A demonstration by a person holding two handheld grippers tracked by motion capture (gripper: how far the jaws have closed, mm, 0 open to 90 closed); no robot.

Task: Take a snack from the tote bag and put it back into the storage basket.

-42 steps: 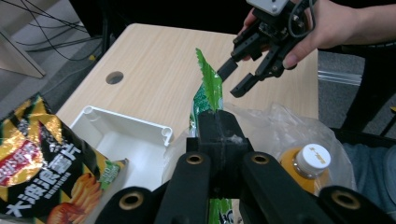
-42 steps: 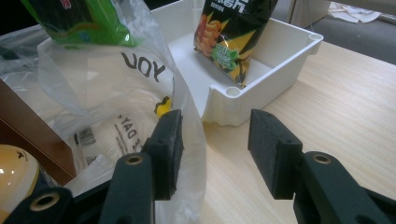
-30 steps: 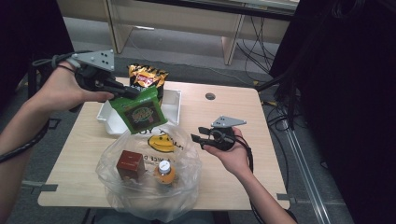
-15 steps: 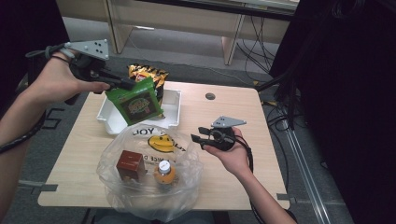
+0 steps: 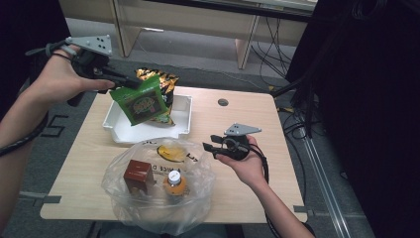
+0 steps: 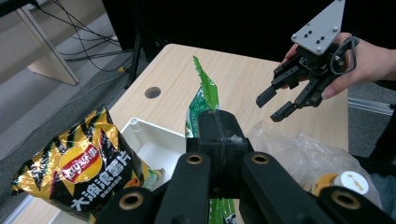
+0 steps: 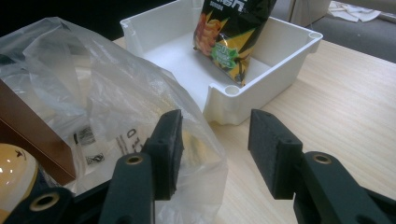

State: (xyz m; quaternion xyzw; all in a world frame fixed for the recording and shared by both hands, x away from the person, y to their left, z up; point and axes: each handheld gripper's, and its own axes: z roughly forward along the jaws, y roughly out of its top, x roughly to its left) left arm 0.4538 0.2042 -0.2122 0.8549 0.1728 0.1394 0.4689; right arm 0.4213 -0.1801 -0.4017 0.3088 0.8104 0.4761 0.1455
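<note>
My left gripper (image 5: 130, 84) (image 6: 218, 140) is shut on the top edge of a green snack bag (image 5: 140, 103) (image 6: 204, 100), which hangs in the air over the left part of a white tray (image 5: 183, 110) (image 6: 152, 144) (image 7: 261, 74). A black and yellow chip bag (image 5: 161, 87) (image 6: 79, 163) (image 7: 233, 32) leans in that tray. My right gripper (image 5: 212, 147) (image 7: 215, 144) (image 6: 285, 100) hovers open beside the rim of a clear plastic bag (image 5: 158, 196) (image 7: 93, 107), nothing between its pads. Inside the bag stand a brown box (image 5: 137, 176) and an orange bottle with a white cap (image 5: 175, 182).
The wooden table (image 5: 247, 119) has a round cable hole (image 5: 223, 102) near its far edge. Black equipment stands to the right (image 5: 356, 99), and wooden desk legs with cables lie beyond the table (image 5: 242, 47).
My left gripper has lifted the green bag up and away to the left, off the middle of the tray. The right gripper has stayed put.
</note>
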